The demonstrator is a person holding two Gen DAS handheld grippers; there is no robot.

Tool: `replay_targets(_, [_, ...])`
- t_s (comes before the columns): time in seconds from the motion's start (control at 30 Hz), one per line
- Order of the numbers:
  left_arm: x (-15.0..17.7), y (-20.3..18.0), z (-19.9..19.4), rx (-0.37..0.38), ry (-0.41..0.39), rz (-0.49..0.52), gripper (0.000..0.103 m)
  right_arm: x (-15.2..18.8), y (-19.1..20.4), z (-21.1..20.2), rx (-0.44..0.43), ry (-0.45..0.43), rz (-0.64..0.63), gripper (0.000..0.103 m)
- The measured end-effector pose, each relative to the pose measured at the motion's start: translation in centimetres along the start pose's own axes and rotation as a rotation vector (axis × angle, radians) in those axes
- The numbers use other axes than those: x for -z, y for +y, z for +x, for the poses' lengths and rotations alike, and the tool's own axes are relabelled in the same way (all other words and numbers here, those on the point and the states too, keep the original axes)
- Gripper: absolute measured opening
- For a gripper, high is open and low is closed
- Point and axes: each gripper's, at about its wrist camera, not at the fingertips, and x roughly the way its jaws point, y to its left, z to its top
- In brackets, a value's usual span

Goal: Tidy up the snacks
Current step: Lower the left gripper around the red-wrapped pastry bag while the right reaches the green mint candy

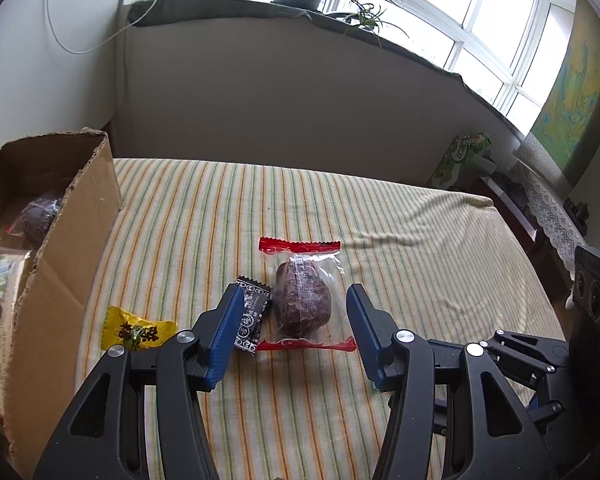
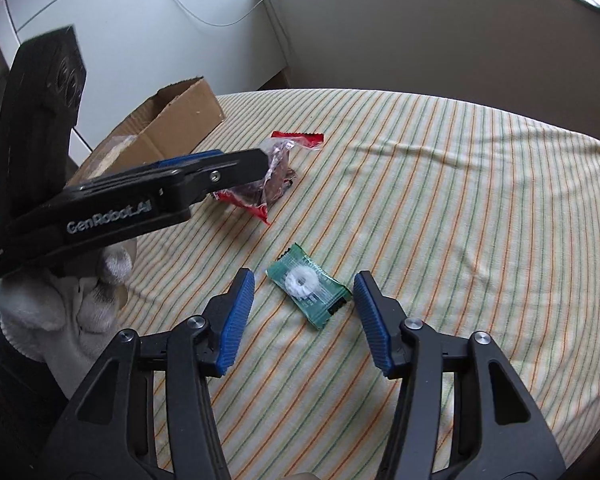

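Striped bedding (image 1: 400,216) under our wide-open left gripper (image 1: 292,312) may bunch, or the black candy (image 1: 251,322) gets pinched alongside the red-sealed snack (image 1: 303,298), while our right gripper (image 2: 304,292) gapes around the green mint (image 2: 308,286).

striped tablecloth (image 1: 340,208): woven cloth, matt, lightly creased. cardboard box (image 1: 76,216): raw corrugated card, torn rough edges. clear-wrapped dark snack (image 1: 302,296): glossy transparent plastic film, red sealed ends. green mint candy (image 2: 309,285): shiny foil-like wrapper. left gripper (image 1: 290,326): matt black plastic, ribbed blue pads, metal rivets.
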Motion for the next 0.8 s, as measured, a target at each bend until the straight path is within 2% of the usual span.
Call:
replay_targets(0.27, [-0.2,-0.9,1.9,-0.029,0.021,0.046,0.052,0.2,1.6,0.5,0.076,0.011,-0.088,0.049])
replay_targets(0.47, [-0.2,-0.7,1.9,-0.023,0.012,0.035,0.052,-0.1,2.3,0.6,0.149,-0.006,-0.129,0.049])
replay_targets(0.5, [-0.3,-0.6,1.9,-0.019,0.010,0.032,0.050,-0.2,2.3,0.6,0.151,-0.009,-0.130,0.049])
replay_targets(0.53, [-0.3,-0.5,1.9,-0.014,0.009,0.029,0.043,-0.2,2.2,0.8,0.143,-0.002,-0.131,0.049])
replay_targets(0.6, [-0.2,-0.4,1.8,-0.008,0.008,0.027,0.041,-0.2,2.4,1.0,0.151,0.006,-0.148,0.049])
replay_targets(0.67, [-0.1,-0.4,1.8,-0.003,0.010,0.032,0.035,-0.1,2.9,1.1,0.171,0.012,-0.170,0.050])
replay_targets(0.73, [-0.1,-0.5,1.7,-0.005,0.005,0.035,0.034,0.0,3.2,1.3,0.195,0.014,-0.182,0.041])
replay_targets(0.77, [-0.1,-0.5,1.6,-0.004,0.004,0.033,0.033,0.1,3.1,1.0,0.197,0.014,-0.183,0.030])
replay_targets(0.8, [0.0,-0.4,1.5,-0.002,0.002,0.030,0.033,0.2,3.1,0.9,0.198,0.013,-0.178,0.027])
